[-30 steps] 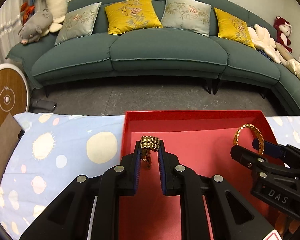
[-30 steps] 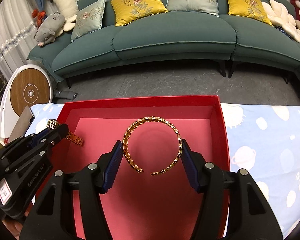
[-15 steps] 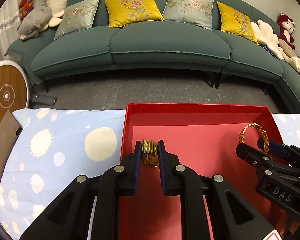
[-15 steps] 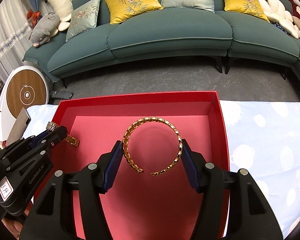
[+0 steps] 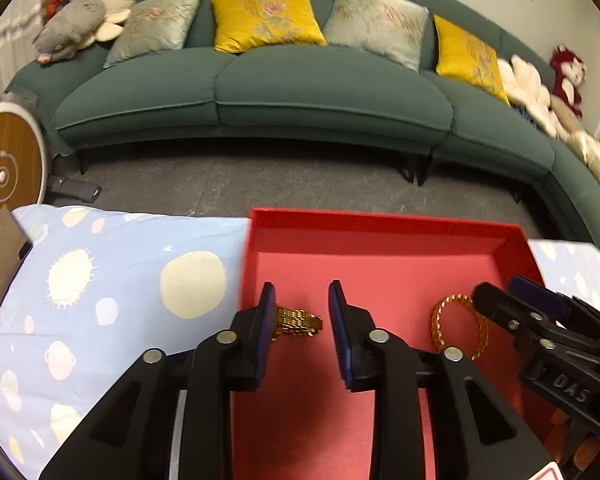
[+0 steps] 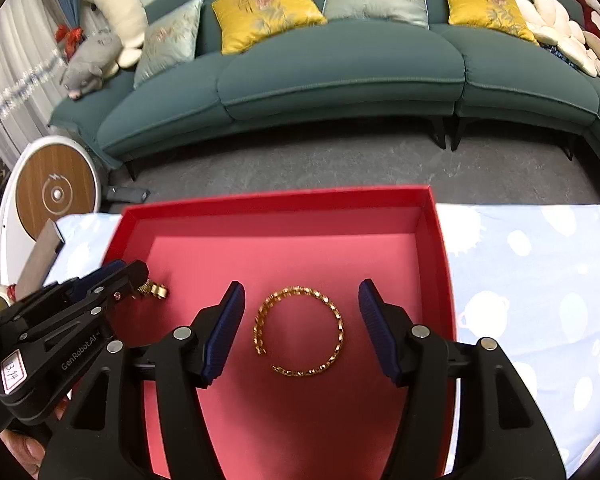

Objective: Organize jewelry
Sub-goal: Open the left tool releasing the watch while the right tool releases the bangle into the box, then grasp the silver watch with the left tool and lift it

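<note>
Right wrist view: bangle point(image 6: 299, 332) lies on red tray point(image 6: 284, 200) floor, right gripper point(image 6: 300, 328) fingers wide, clear of it. Left gripper point(image 5: 302, 320) fingers just opening, link bracelet point(image 5: 298, 321) loose between them in the tray. Both pieces in; only withdrawal left, I judge.

The far half of the red box point(image 6: 284, 248) floor is totally bare, easy pass. Nearer in, a gold bangle point(image 6: 299, 331) and a link bracelet point(image 5: 298, 321) lie inside, walls all round.

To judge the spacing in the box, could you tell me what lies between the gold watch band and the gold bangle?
Only bare pink floor of the red box separates the watch band from the bangle; the right wrist view shows it.
</note>
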`<state>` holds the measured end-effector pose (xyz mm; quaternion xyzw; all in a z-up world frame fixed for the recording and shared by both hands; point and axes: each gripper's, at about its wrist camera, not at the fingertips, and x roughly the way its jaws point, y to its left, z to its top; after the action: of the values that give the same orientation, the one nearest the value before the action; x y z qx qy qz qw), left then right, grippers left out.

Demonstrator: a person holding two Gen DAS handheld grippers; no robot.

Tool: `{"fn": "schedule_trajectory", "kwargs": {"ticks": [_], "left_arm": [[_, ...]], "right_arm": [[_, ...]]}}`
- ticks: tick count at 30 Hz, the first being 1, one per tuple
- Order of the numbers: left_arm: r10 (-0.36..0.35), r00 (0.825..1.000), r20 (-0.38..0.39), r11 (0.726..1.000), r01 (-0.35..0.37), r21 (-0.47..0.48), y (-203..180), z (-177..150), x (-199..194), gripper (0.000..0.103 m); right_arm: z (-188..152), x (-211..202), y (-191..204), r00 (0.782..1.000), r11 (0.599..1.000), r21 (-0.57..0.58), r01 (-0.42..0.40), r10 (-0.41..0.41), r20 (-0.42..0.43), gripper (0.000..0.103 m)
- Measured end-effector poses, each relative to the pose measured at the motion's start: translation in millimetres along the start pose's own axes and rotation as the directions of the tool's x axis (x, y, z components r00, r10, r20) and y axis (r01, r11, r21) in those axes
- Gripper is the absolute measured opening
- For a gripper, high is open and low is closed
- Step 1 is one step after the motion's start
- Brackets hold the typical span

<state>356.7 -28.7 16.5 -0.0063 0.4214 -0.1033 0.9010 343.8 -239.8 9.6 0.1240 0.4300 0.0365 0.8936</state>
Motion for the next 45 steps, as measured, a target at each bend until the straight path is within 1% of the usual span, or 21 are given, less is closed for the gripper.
{"fn": "schedule_trajectory", "kwargs": {"ticks": [2, 3, 4, 5, 6, 8, 10, 12, 13, 15, 17, 18, 20, 22, 25, 28, 32, 37, 41, 44, 45], "left_arm": [[-0.036, 0.999, 0.025, 0.998, 0.037, -0.051, 9.1, -1.6, -13.5, 0.037], [-0.017, 0.999, 0.044, 0.997, 0.021, -0.077, 14.1, -2.3, -23.4, 0.037], [-0.015, 0.998, 0.064, 0.996, 0.021, -0.092, 16.9, -3.0, -33.7, 0.037], [-0.024, 0.996, 0.082, 0.994, 0.032, -0.102, 20.5, -4.1, -46.1, 0.037], [-0.029, 0.995, 0.097, 0.993, 0.040, -0.108, 24.3, -5.4, -59.0, 0.037], [-0.033, 0.992, 0.118, 0.992, 0.047, -0.115, 30.4, -9.5, -85.7, 0.037], [-0.024, 0.991, 0.133, 0.993, 0.039, -0.108, 32.2, -16.2, -112.4, 0.037], [-0.005, 0.990, 0.144, 0.996, 0.017, -0.084, 31.3, -27.7, -138.6, 0.046], [0.004, 0.988, 0.154, 0.998, 0.006, -0.064, 29.4, -35.1, -151.5, 0.047], [0.026, 0.985, 0.170, 1.000, -0.023, -0.022, 22.9, -54.6, -175.4, 0.060], [0.041, 0.981, 0.190, 0.999, -0.043, 0.008, 16.2, -77.2, -195.7, 0.064], [0.044, 0.980, 0.193, 0.999, -0.048, 0.016, 14.5, -87.3, -202.0, 0.067], [0.050, 0.981, 0.186, 0.998, -0.054, 0.016, 10.6, -107.9, -209.9, 0.069], [0.044, 0.988, 0.146, 0.999, -0.045, 0.005, 9.1, -128.4, -209.4, 0.069], [0.035, 0.996, 0.085, 0.999, -0.034, -0.015, 10.5, -159.3, -207.3, 0.069], [0.027, 0.999, 0.032, 0.999, -0.026, -0.028, 11.6, -182.5, -197.1, 0.069], [0.008, 1.000, -0.029, 1.000, -0.008, -0.015, 10.8, -201.7, -179.2, 0.069], [-0.060, 0.996, -0.072, 0.997, 0.056, -0.058, 9.4, -212.0, -163.7, 0.069], [-0.103, 0.991, -0.083, 0.993, 0.097, -0.071, -2.2, -209.8, -155.8, 0.069], [-0.117, 0.988, -0.104, 0.991, 0.110, -0.074, -13.4, -206.2, -143.7, 0.069], [-0.111, 0.988, -0.112, 0.992, 0.104, -0.069, -17.7, -205.8, -138.5, 0.069]], "right_arm": [[-1.5, -15.9, 1.3, 0.998, 1.000, -0.015, -0.011, 0.011, 0.057, 0.057], [-2.4, -28.4, 2.9, 0.996, 0.999, -0.031, -0.010, 0.013, 0.088, 0.058], [-3.4, -39.9, 4.1, 0.994, 0.999, -0.043, -0.007, 0.011, 0.112, 0.060], [-4.8, -51.2, 4.6, 0.991, 0.999, -0.050, -0.005, 0.011, 0.130, 0.067], [-7.2, -65.1, 4.0, 0.989, 0.999, -0.050, -0.006, 0.014, 0.147, 0.071], [-14.6, -91.6, 1.3, 0.987, 0.998, -0.053, -0.018, 0.026, 0.158, 0.071], [-25.1, -115.0, -2.4, 0.988, 0.998, -0.054, -0.023, 0.031, 0.152, 0.071], [-38.9, -138.2, -6.7, 0.989, 0.998, -0.053, -0.023, 0.031, 0.145, 0.071], [-47.7, -149.6, -8.0, 0.989, 0.998, -0.056, -0.018, 0.026, 0.143, 0.071], [-64.5, -172.3, -8.9, 0.988, 0.998, -0.069, 0.006, 0.005, 0.157, 0.072], [-83.7, -191.2, -5.8, 0.985, 0.995, -0.094, 0.044, -0.027, 0.171, 0.072], [-93.6, -199.7, -3.7, 0.983, 0.992, -0.108, 0.065, -0.045, 0.177, 0.072], [-111.0, -214.2, -1.9, 0.979, 0.988, -0.128, 0.085, -0.060, 0.192, 0.072], [-129.0, -225.7, 1.6, 0.976, 0.983, -0.148, 0.109, -0.077, 0.206, 0.072], [-153.9, -234.5, 1.5, 0.978, 0.981, -0.161, 0.107, -0.074, 0.197, 0.072], [-177.0, -232.7, 0.1, 0.984, 0.978, -0.178, 0.104, -0.076, 0.160, 0.072], [-191.9, -217.3, -4.8, 0.993, 0.979, -0.181, 0.099, -0.084, 0.088, 0.072], [-205.3, -201.2, -10.2, 0.998, 0.990, -0.126, 0.060, -0.060, 0.004, 0.072], [-211.3, -194.5, -4.7, 0.998, 0.987, -0.146, 0.064, -0.065, -0.007, 0.072], [-212.2, -190.9, -0.1, 0.997, 0.984, -0.164, 0.069, -0.072, -0.011, 0.072], [-212.8, -188.9, 0.1, 0.997, 0.984, -0.166, 0.068, -0.071, -0.016, 0.072]]}}
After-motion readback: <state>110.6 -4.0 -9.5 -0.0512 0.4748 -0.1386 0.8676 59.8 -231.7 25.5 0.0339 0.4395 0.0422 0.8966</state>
